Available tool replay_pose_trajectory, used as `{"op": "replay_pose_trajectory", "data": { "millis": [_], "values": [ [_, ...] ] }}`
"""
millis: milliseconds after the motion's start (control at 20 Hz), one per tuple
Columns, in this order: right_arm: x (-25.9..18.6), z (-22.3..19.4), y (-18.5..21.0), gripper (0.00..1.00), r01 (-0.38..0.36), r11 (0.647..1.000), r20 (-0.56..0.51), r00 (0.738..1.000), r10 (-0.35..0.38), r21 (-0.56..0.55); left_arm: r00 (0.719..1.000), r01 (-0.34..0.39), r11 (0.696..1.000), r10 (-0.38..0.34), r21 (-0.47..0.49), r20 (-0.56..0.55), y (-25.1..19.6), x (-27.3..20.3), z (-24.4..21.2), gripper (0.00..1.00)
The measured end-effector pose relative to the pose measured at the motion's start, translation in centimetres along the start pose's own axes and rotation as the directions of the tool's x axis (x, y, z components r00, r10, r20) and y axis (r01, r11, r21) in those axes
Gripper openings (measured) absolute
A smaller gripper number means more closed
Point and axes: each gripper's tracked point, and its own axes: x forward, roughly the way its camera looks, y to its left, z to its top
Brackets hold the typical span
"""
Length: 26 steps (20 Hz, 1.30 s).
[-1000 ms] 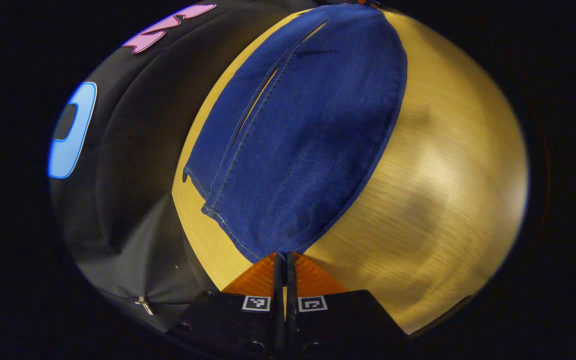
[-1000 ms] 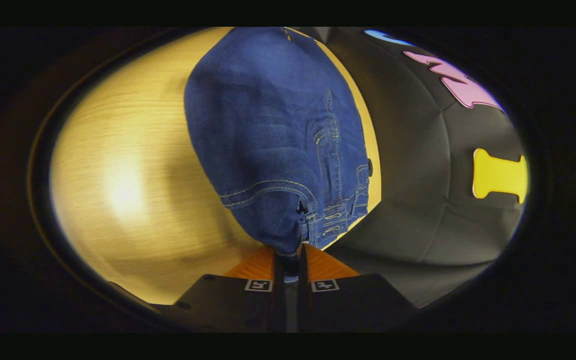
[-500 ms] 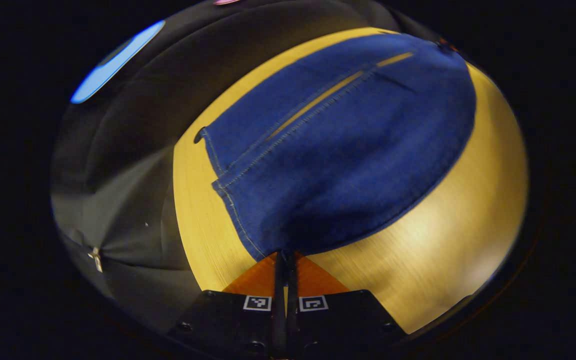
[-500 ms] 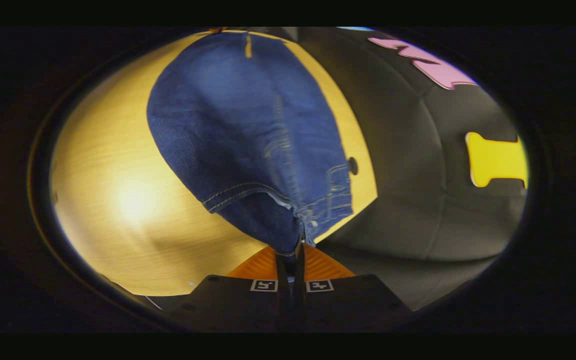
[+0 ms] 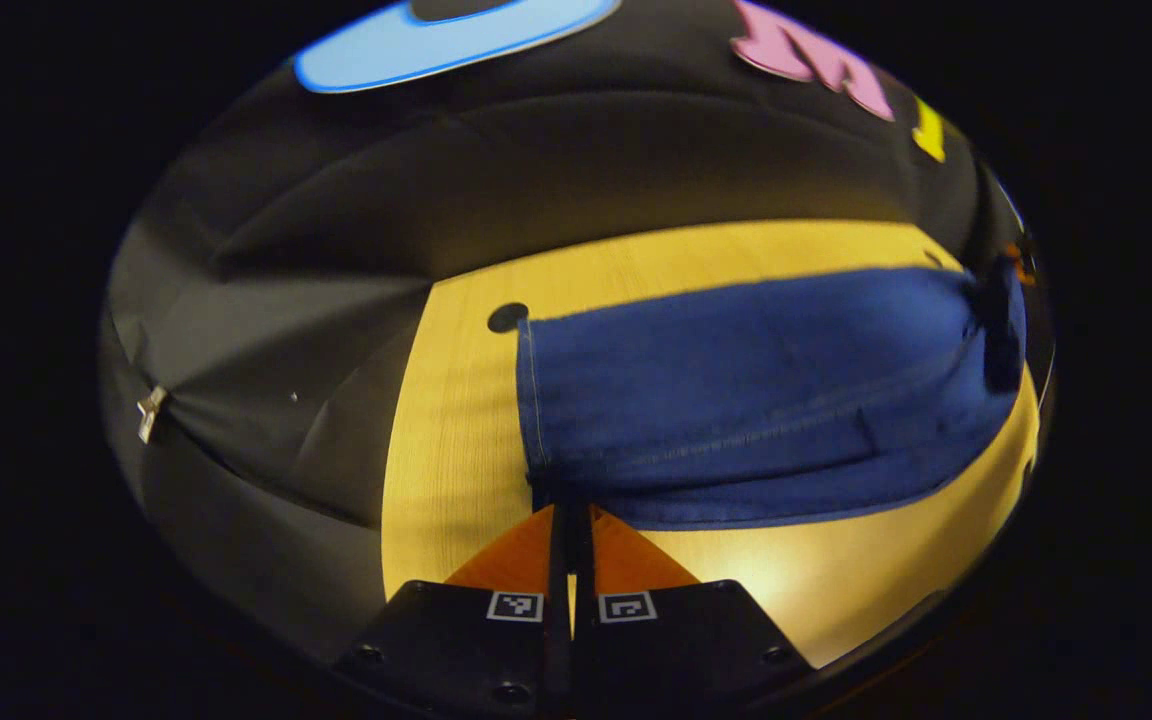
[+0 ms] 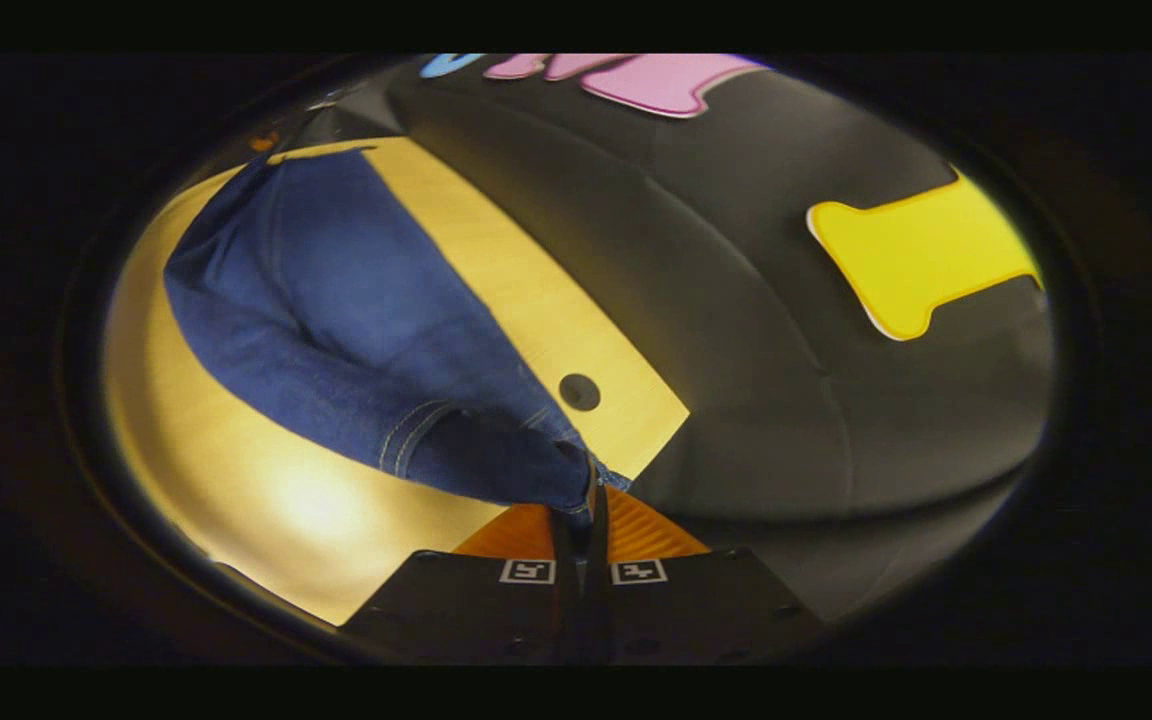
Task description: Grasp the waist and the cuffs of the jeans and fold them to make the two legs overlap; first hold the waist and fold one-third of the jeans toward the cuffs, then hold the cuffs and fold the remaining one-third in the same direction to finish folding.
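In the right gripper view, the right gripper (image 6: 584, 525) sits at the bottom with its two orange fingers (image 6: 636, 530) closed tight on a bunched edge of the jeans (image 6: 336, 300). A stitched seam curves across the denim just above the grip. From there the blue cloth stretches away up and to the left over the wooden table (image 6: 266, 500), with the far end near the table's back edge. A small dark round hole (image 6: 579, 391) in the tabletop lies just beside the jeans, near the black cloth wall (image 6: 786, 400)

A light wooden table (image 5: 456, 420) is seen, with jeans (image 5: 736, 380) laid across it toward three o'clock.
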Motion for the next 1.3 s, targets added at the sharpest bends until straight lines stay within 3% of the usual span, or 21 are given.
{"op": "replay_pose_trajectory", "data": {
  "millis": [100,300,450,500,550,600,650,700,800,850,1000,1100,1300],
  "values": [
    [1.7,0.9,-1.2,0.06,-0.007,0.990,-0.028,1.000,0.011,0.144,0.999,0.022,0.997,-0.024,-0.079,-0.027,0.3,-0.3,2.3,0.06],
    [1.3,2.3,-5.2,0.05,0.045,0.924,-0.106,0.994,-0.005,0.380,0.998,0.032,0.970,-0.046,-0.241,-0.052,2.2,-2.0,6.7,0.06],
    [1.2,3.5,-6.0,0.05,0.068,0.850,-0.165,0.986,0.023,0.523,0.996,0.001,0.933,-0.034,-0.360,-0.086,3.9,-2.5,8.7,0.06],
    [1.4,4.0,-5.8,0.00,0.066,0.823,-0.173,0.984,0.040,0.564,0.995,0.011,0.924,-0.047,-0.383,-0.084,3.9,-2.5,9.6,0.10],
    [1.7,4.9,-6.0,0.10,0.068,0.800,-0.178,0.983,0.049,0.596,0.995,0.003,0.924,-0.041,-0.383,-0.091,4.4,-3.2,10.4,0.06],
    [1.6,5.6,-6.6,0.11,0.078,0.786,-0.188,0.981,0.049,0.613,0.995,-0.027,0.931,-0.010,-0.365,-0.099,5.2,-3.6,11.0,0.06],
    [1.9,5.8,-6.8,0.13,0.088,0.775,-0.194,0.980,0.045,0.626,0.995,-0.043,0.936,0.010,-0.350,-0.096,5.5,-4.1,11.3,0.08],
    [2.7,5.6,-6.7,0.14,0.096,0.762,-0.191,0.981,0.038,0.640,0.996,-0.053,0.938,0.027,-0.343,-0.080,5.6,-4.5,11.5,0.17],
    [2.7,4.7,-6.8,0.41,0.116,0.722,-0.181,0.983,0.013,0.682,0.999,-0.037,0.933,0.039,-0.357,-0.002,5.4,-5.8,13.0,0.12],
    [2.2,4.4,-6.9,0.55,0.118,0.696,-0.162,0.987,-0.003,0.708,0.998,-0.021,0.929,0.044,-0.369,0.053,5.4,-6.9,14.2,0.36],
    [0.5,3.8,-7.3,0.96,0.125,0.626,-0.098,0.992,-0.078,0.770,0.973,0.036,0.920,0.056,-0.391,0.222,5.2,-10.4,15.4,0.72],
    [-1.1,3.8,-8.2,0.99,0.150,0.608,-0.059,0.984,-0.168,0.780,0.941,0.040,0.920,0.097,-0.391,0.326,4.7,-11.6,15.2,0.97],
    [-2.8,4.1,-8.9,0.96,0.151,0.555,0.032,0.952,-0.306,0.818,0.845,0.015,0.917,0.202,-0.398,0.496,4.3,-18.1,14.3,0.97]
  ]
}}
